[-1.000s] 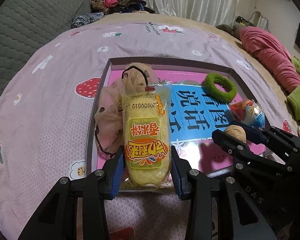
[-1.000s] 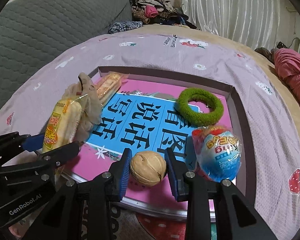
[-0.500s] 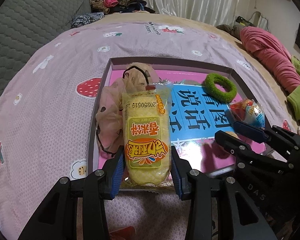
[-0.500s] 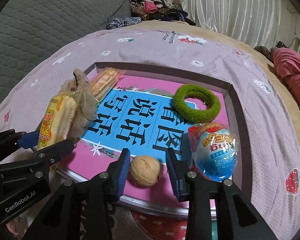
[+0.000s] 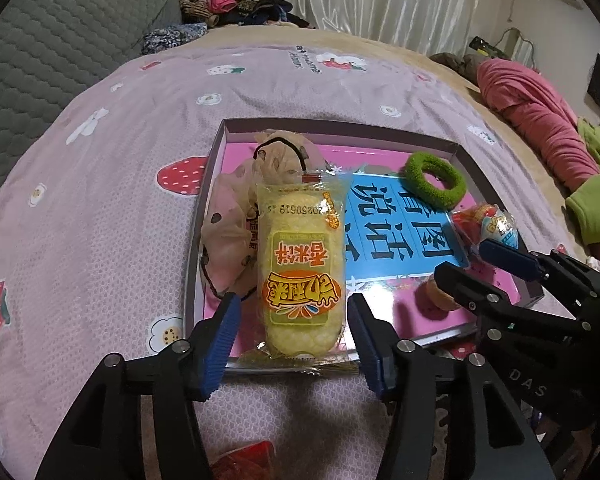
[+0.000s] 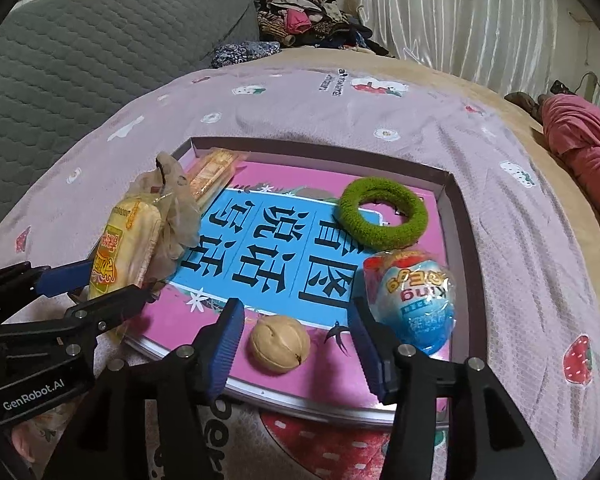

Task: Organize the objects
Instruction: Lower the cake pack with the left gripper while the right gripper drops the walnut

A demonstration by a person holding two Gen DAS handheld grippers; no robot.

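Observation:
A shallow pink tray [image 5: 380,132] [image 6: 456,208] lies on the bed. A yellow rice-cracker packet [image 5: 300,264] [image 6: 124,248] rests on the tray's near left edge, leaning on a beige scrunchie [image 5: 228,232] [image 6: 176,208]. My left gripper [image 5: 292,344] [image 6: 96,288] is open, with a gap on both sides of the packet. A walnut [image 6: 279,344] [image 5: 440,296] lies on the tray floor. My right gripper [image 6: 296,344] [image 5: 484,264] is open around it without touching.
In the tray are also a green hair ring [image 6: 382,218] [image 5: 435,178], a blue and red wrapped egg toy [image 6: 414,302] [image 5: 488,224] and another snack packet [image 6: 214,168]. A grey sofa back [image 6: 80,60] and a clothes pile [image 6: 300,20] stand behind.
Both grippers have opened. The left let go of the cracker packet and the right let go of the walnut, which now lies on the tray. Both have drawn back slightly.

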